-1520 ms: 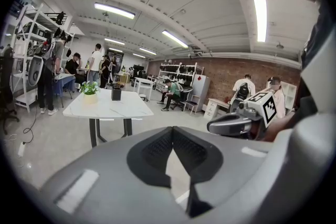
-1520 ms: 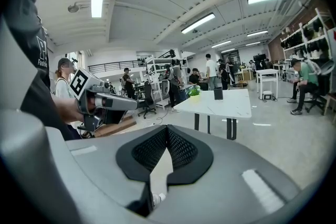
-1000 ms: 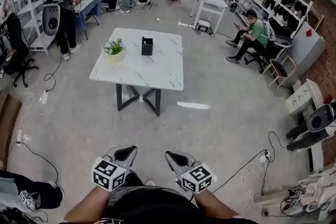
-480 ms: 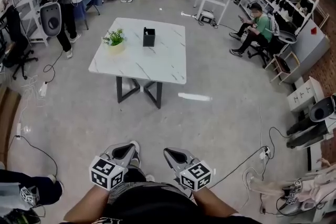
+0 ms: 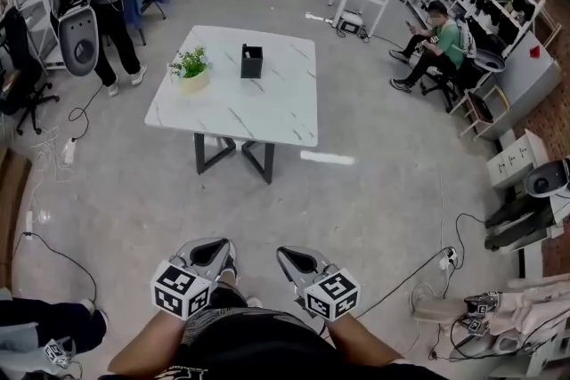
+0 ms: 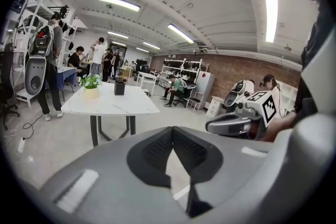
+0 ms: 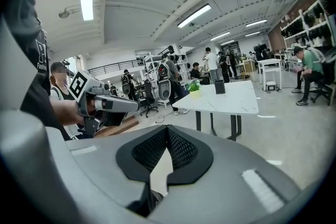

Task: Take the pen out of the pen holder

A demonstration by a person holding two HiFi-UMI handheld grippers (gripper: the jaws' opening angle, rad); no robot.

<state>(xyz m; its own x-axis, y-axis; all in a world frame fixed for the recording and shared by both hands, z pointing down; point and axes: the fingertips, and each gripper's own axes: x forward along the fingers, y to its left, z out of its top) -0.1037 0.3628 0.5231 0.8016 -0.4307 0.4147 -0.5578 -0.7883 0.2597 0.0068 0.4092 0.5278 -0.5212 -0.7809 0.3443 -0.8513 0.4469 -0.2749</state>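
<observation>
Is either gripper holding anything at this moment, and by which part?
Nothing is held: the left gripper and right gripper are shut and empty, far from the pen holder.
</observation>
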